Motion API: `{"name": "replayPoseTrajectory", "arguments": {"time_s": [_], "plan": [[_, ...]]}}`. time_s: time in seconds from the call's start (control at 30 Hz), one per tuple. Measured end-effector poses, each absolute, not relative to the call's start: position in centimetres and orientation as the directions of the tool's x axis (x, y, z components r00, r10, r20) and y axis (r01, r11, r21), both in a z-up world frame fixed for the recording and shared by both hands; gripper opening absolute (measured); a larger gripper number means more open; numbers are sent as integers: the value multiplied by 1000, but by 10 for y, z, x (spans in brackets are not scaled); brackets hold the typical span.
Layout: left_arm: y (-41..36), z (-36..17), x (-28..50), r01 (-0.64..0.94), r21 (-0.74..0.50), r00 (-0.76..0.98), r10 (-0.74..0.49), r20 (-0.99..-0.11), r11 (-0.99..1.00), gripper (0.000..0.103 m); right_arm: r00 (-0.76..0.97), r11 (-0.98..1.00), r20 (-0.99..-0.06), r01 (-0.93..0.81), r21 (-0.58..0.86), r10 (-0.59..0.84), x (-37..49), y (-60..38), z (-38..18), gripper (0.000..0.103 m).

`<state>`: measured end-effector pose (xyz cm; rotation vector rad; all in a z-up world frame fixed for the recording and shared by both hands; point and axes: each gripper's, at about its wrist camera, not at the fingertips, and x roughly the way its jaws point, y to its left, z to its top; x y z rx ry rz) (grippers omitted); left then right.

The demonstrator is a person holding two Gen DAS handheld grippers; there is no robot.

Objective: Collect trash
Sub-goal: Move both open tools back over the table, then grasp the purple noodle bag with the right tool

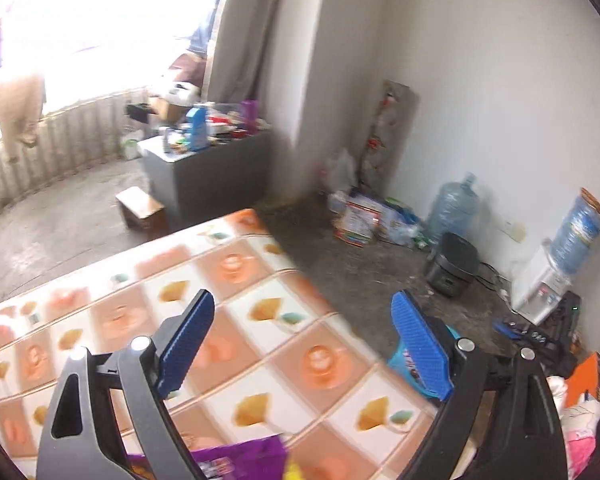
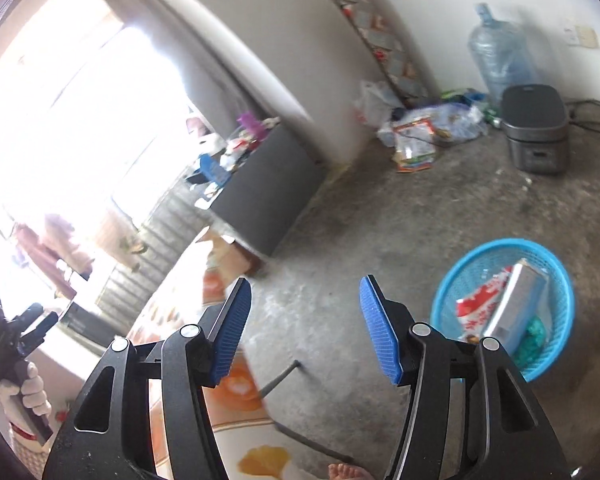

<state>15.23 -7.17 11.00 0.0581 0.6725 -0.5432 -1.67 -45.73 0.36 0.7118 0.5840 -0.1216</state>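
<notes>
My left gripper [image 1: 304, 336] points forward and downward, jaws spread wide, nothing between the blue pads [image 1: 420, 348]. My right gripper [image 2: 304, 332] is likewise pitched downward, jaws apart and empty. My gloved left hand [image 2: 32, 392] grips its handle.

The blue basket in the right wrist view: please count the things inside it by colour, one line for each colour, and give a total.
In the blue basket, as far as the view shows:
Red and white packet: 1
Silver and blue carton: 1
Green crumpled piece: 1
Total: 3
Anything lying under these is hidden.
</notes>
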Motion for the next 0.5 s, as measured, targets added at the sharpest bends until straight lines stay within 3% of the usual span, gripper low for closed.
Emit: {"name": "replayPoseTrajectory", "arguments": {"time_s": [0.13, 0.3, 0.5], "plan": [[25, 96, 131, 336, -141, 702, -348, -622, 931, 88, 798, 774, -534, 143, 617, 279, 16, -397, 11, 55], [93, 53, 103, 214, -205, 681, -296, -670, 955, 88, 668, 756, -562, -2, 654, 488, 55, -309, 3, 55], [118, 16, 92, 189, -302, 642, -351, -682, 934, 67, 482, 774, -663, -50, 632, 573, 77, -226, -19, 55]]}}
